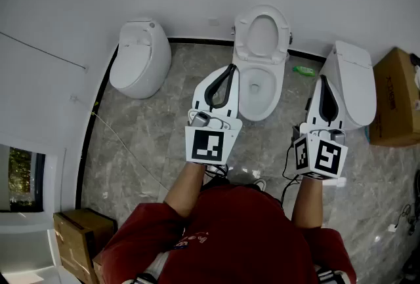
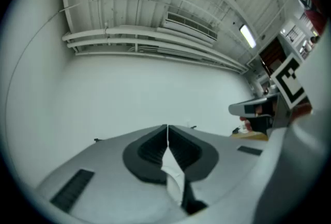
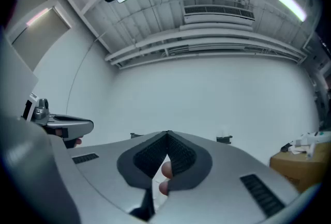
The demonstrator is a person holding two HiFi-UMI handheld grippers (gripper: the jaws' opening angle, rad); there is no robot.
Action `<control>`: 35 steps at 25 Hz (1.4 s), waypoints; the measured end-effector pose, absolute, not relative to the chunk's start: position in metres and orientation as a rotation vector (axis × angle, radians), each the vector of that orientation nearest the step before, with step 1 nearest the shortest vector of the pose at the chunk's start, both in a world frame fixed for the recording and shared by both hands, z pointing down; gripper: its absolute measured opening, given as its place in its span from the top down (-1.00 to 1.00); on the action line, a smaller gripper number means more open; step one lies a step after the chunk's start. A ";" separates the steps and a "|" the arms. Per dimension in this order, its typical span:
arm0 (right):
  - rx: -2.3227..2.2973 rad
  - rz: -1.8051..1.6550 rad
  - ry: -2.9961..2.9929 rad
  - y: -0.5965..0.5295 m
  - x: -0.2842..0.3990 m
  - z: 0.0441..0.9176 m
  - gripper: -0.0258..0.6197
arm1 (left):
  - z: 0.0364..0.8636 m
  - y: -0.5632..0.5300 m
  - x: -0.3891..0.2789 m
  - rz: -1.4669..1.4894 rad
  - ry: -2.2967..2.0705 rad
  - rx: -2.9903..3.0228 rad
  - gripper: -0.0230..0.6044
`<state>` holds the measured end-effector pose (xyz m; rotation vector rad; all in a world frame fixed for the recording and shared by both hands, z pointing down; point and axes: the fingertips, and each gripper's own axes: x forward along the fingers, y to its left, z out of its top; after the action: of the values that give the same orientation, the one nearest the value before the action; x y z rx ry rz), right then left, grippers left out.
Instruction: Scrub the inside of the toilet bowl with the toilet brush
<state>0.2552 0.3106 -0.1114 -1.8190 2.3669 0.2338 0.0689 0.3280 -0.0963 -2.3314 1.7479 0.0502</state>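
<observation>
The open toilet (image 1: 261, 82) stands against the far wall, its lid up and its white bowl (image 1: 257, 87) showing. My left gripper (image 1: 231, 68) hovers over the bowl's left rim, jaws shut and empty. In the left gripper view its tips (image 2: 167, 128) meet with only the white wall beyond. My right gripper (image 1: 323, 80) is held to the right, over the closed toilet (image 1: 355, 82), also shut with nothing in it. Its tips (image 3: 168, 134) touch in the right gripper view. I see no toilet brush in any view.
A second closed toilet (image 1: 139, 56) stands at the left. A small green object (image 1: 304, 70) lies on the floor by the wall. Cardboard boxes sit at the right (image 1: 396, 98) and lower left (image 1: 79, 237). A thin cable (image 1: 121, 145) runs over the tiled floor.
</observation>
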 end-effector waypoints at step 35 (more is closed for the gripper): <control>-1.670 0.032 2.609 0.204 0.058 -0.047 0.94 | -0.034 0.250 -0.116 -0.030 2.005 -2.297 0.94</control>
<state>0.0580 0.2041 -0.0471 -1.6698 2.6092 0.0320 -0.1163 0.2501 -0.0341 -2.2972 2.0050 -0.0300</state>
